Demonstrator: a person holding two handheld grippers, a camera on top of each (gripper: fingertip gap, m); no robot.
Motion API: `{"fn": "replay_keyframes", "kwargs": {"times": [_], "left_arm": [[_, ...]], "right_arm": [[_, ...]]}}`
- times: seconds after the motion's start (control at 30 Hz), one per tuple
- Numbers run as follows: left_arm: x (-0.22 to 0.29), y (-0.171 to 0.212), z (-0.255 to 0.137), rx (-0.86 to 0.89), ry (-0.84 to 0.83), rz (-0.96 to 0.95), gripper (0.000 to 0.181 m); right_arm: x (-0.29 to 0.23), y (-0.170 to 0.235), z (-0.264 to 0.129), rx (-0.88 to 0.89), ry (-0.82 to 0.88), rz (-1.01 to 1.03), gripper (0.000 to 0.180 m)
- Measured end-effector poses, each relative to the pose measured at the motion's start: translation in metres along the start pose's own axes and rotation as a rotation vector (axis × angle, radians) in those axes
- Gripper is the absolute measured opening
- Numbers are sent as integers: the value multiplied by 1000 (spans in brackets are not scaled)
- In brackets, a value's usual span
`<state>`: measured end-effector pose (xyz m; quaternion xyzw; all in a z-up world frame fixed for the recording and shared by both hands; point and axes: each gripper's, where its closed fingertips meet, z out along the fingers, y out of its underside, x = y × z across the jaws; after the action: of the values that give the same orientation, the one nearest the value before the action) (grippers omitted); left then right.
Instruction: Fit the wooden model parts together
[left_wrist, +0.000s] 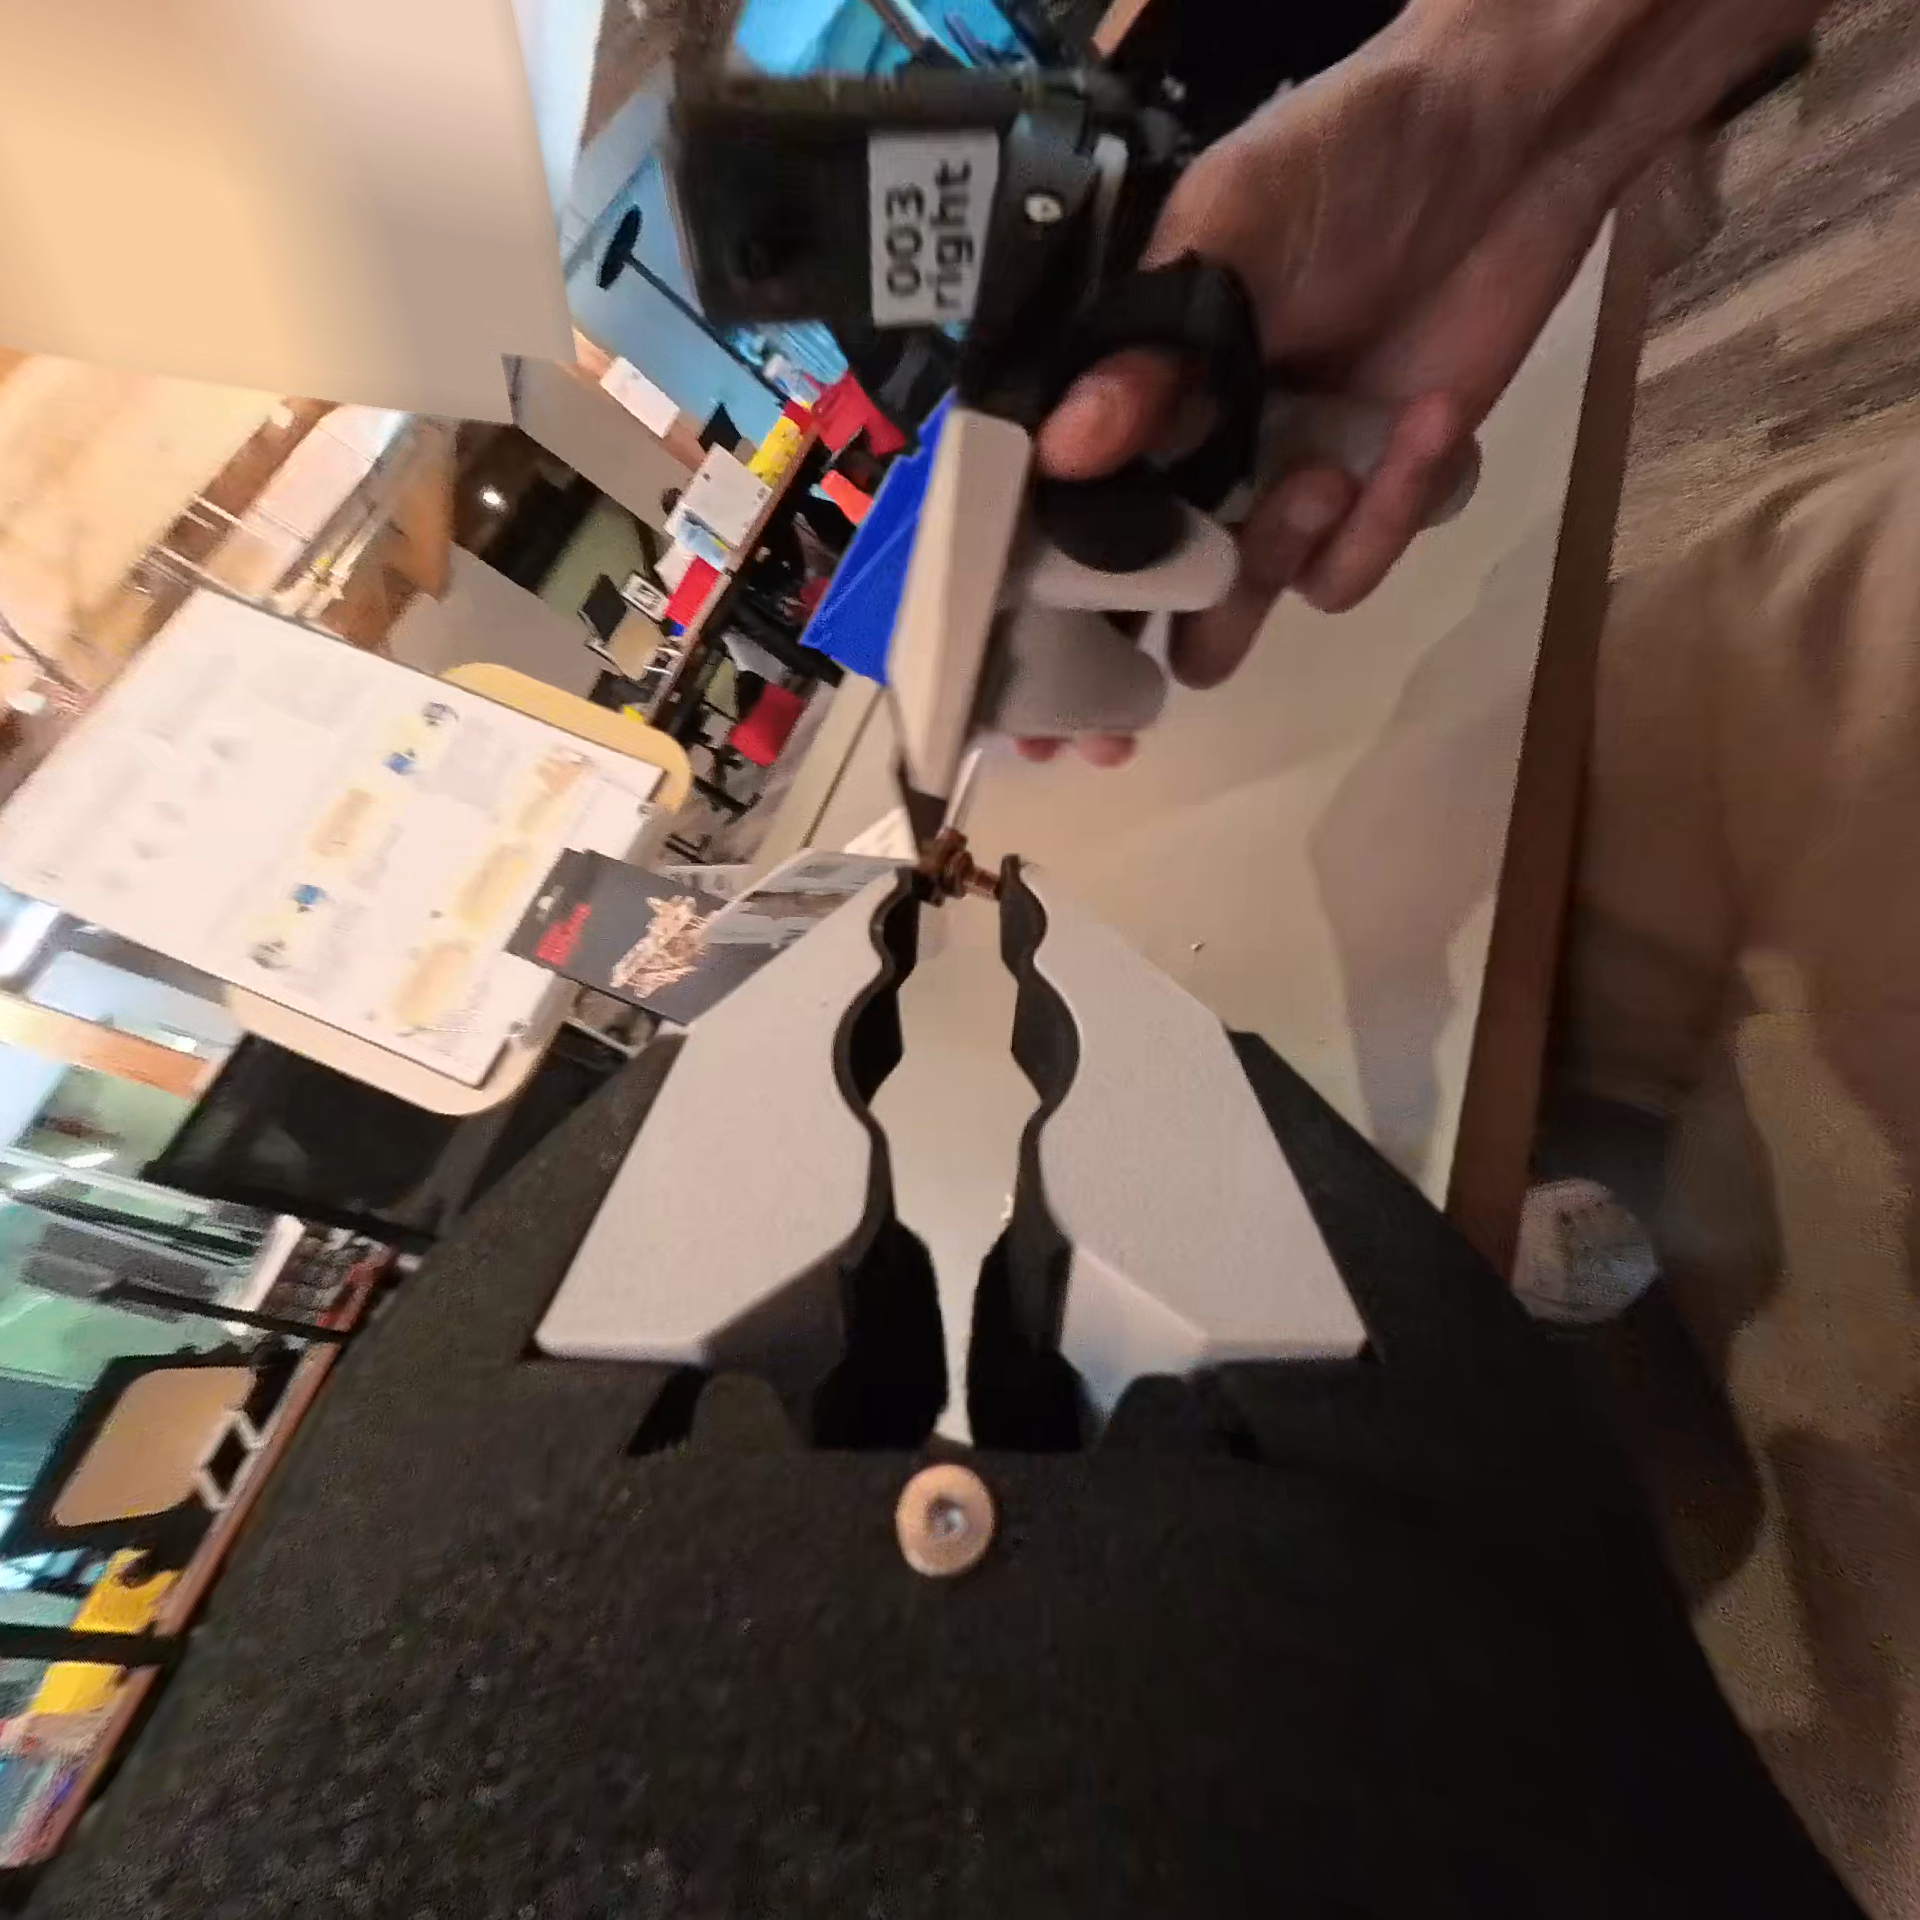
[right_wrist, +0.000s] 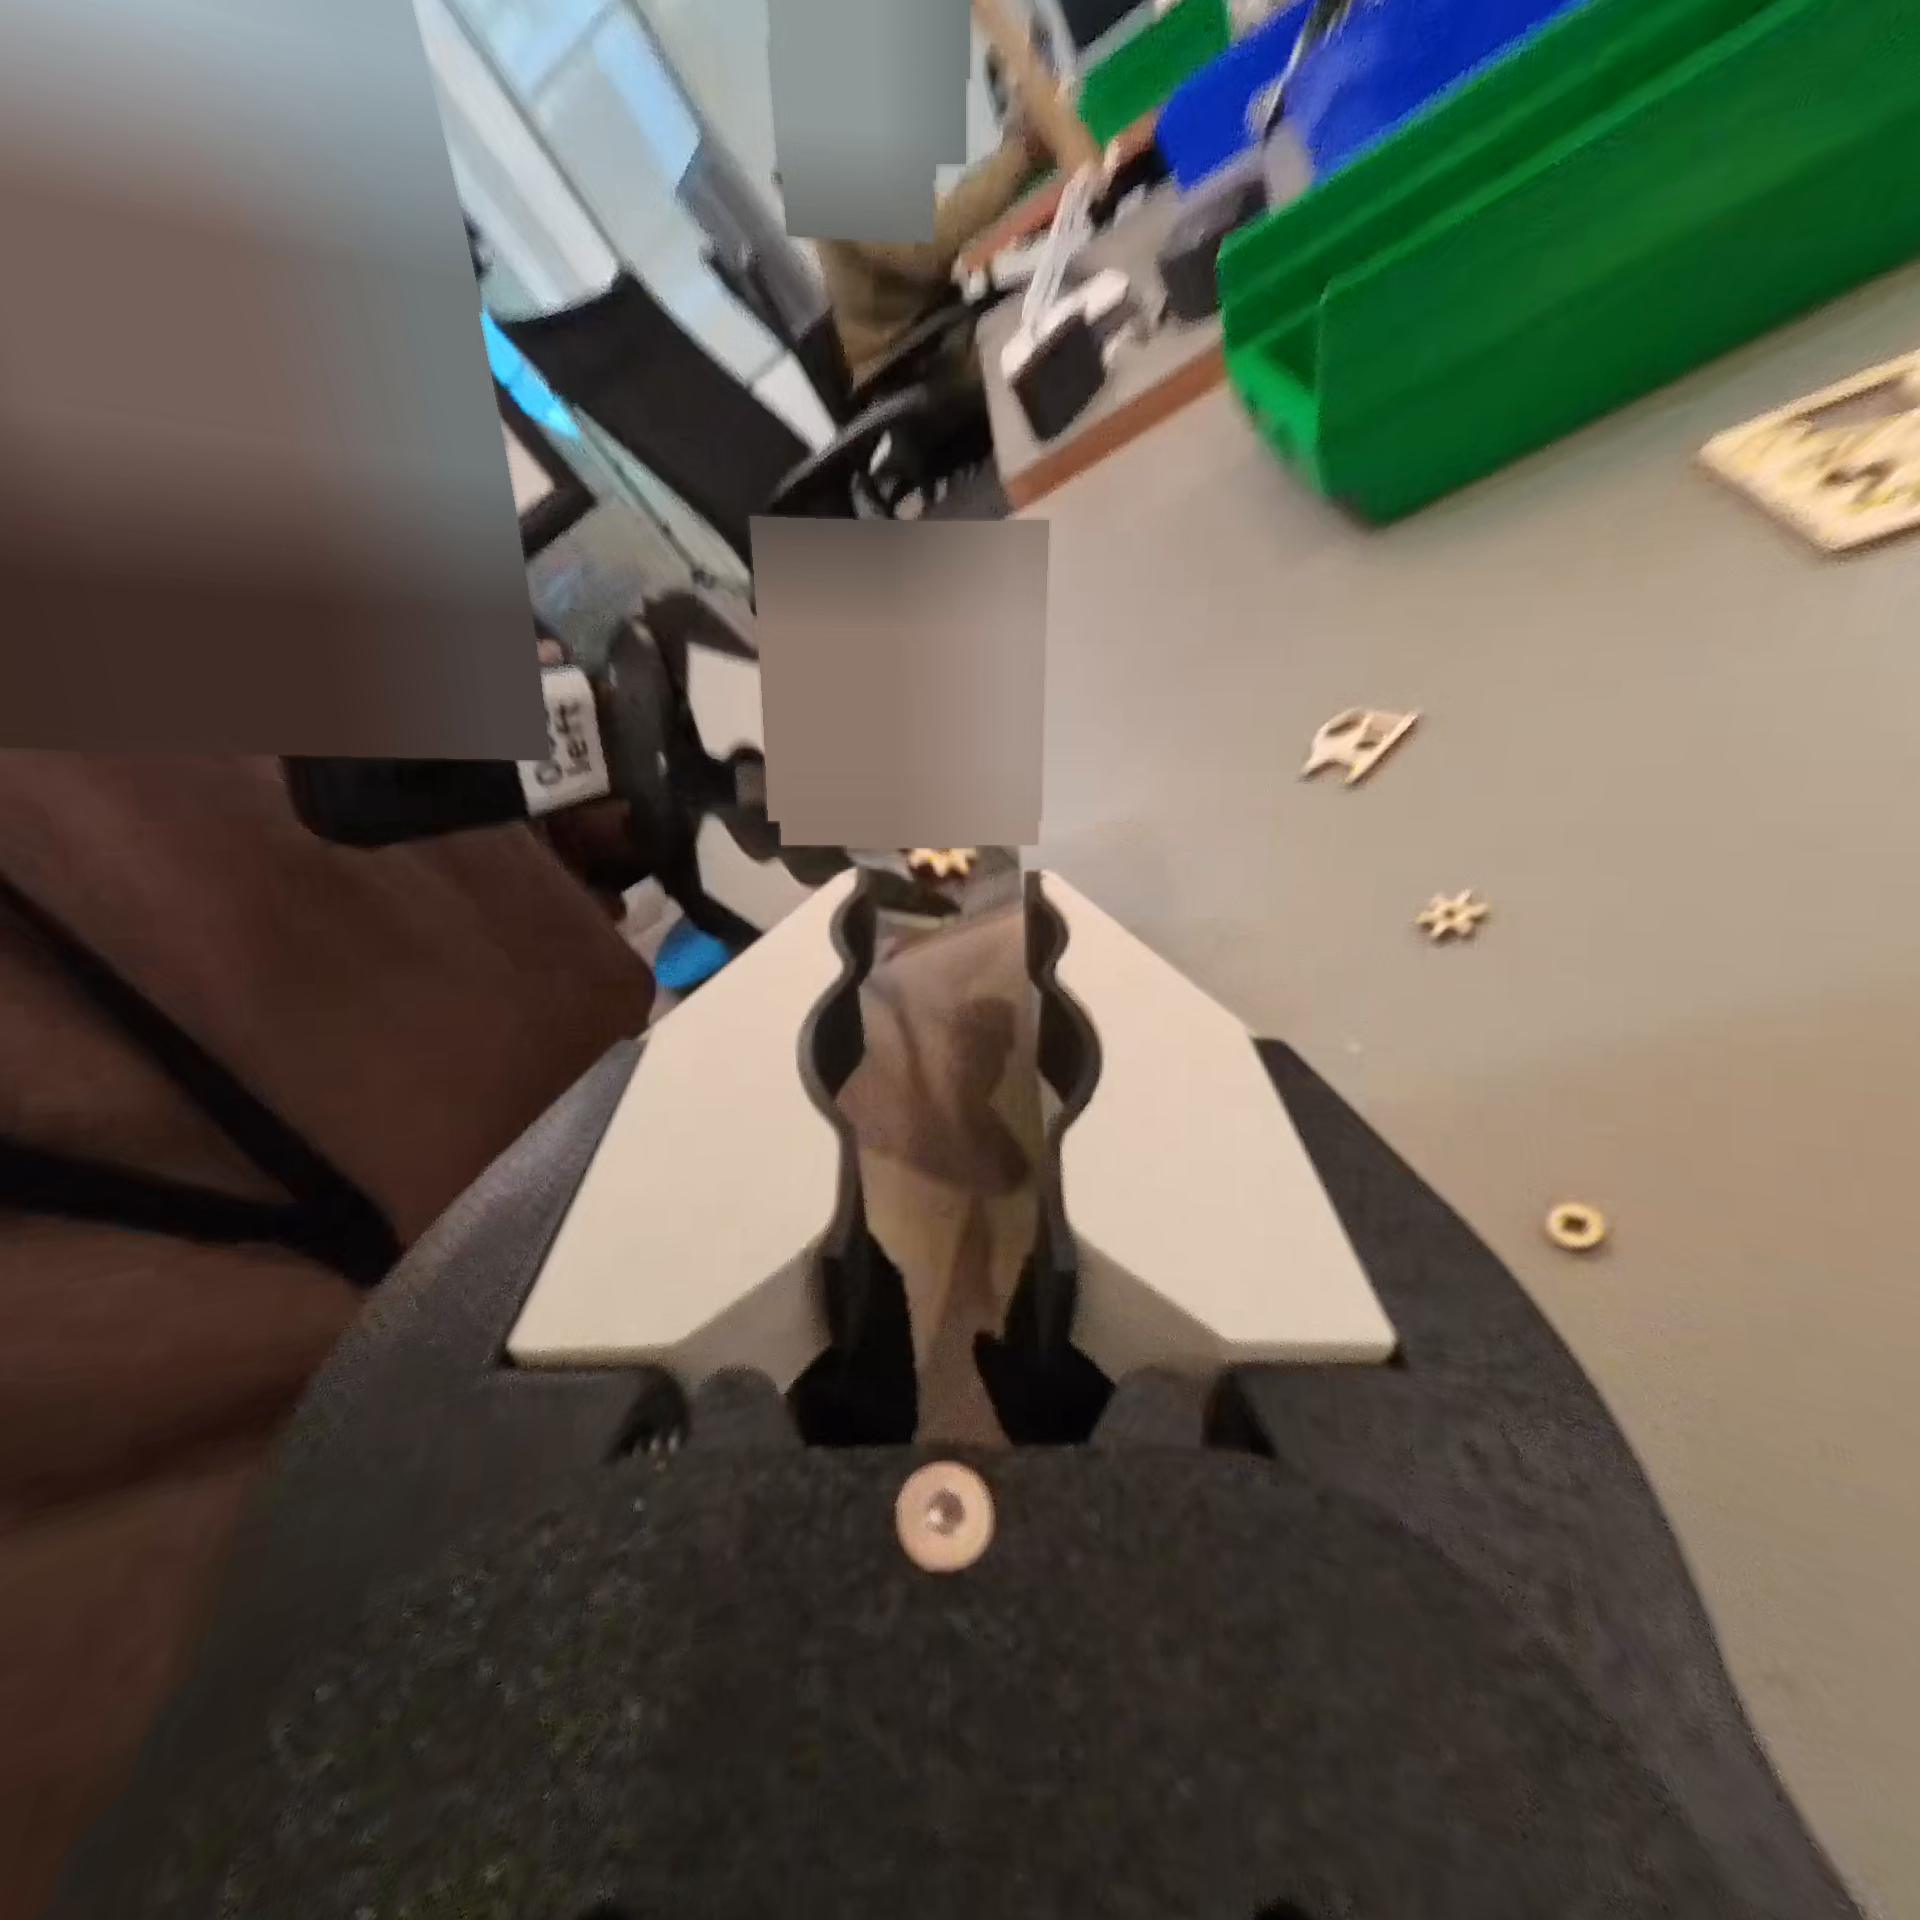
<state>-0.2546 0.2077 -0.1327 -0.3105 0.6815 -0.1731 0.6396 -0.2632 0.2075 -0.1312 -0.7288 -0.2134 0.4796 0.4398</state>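
Wooden model parts are split between my grippers and the table: a tiny brown axle piece with small discs (left_wrist: 951, 878) spans the tips of my left gripper (left_wrist: 961, 883), pinched there with the jaws drawn in close at the tips, though the piece is so small and blurred that I cannot make out its shape. My right gripper (left_wrist: 940, 790) comes down on it from twelve o'clock in the left wrist view, its tip touching or just above the piece; whether it grasps anything I cannot tell. In the right wrist view those fingers stand slightly apart with nothing plainly between them, and a small toothed wooden gear (right_wrist: 943, 860) shows just past the tips at twelve o'clock, partly hidden by a mosaic patch. Loose parts lie on the grey table (right_wrist: 1195, 935): a star-shaped gear (right_wrist: 1451, 916) at two o'clock, a cut-out flat piece (right_wrist: 1356, 743) farther up, a ring washer (right_wrist: 1575, 1226) at three o'clock, and a laser-cut sheet (right_wrist: 1829, 468) beside a green bin (right_wrist: 1558, 312). I judge I am mid-fit, seating a small part onto the axle. Next I need steady alignment along the axle and gentle pressure, keeping my left grip firm so the piece does not twist or slip.
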Motion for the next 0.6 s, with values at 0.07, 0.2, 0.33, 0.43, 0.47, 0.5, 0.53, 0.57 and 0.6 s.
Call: {"fn": "replay_keyframes", "kwargs": {"times": [0.07,0.2,0.33,0.43,0.47,0.5,0.53,0.57,0.6], "left_arm": [[-4,-2,-1,-5,-15,-3,13],[-5,-12,-5,19,-18,50,13],[-6,-15,-7,-3,-40,91,13],[-10,-16,-9,-21,-71,65,13],[-11,-15,-8,-35,-75,33,14],[-12,-14,-8,-56,-74,-9,14],[-12,-13,-7,-72,-69,-57,14],[-10,-11,-6,-91,-62,-99,14],[-8,-8,-5,-113,-53,-127,14]], "right_arm": [[-7,6,4,-18,-65,54,26],[-11,-3,4,30,-89,81,21],[-19,-2,8,33,-108,98,9],[-17,-7,9,58,-120,189,4],[-16,-8,9,68,-134,244,4],[-15,-8,9,73,-148,300,4],[-14,-8,9,72,-142,331,4],[-12,-5,9,64,-116,342,4],[-9,-3,9,53,-87,358,4]]}}
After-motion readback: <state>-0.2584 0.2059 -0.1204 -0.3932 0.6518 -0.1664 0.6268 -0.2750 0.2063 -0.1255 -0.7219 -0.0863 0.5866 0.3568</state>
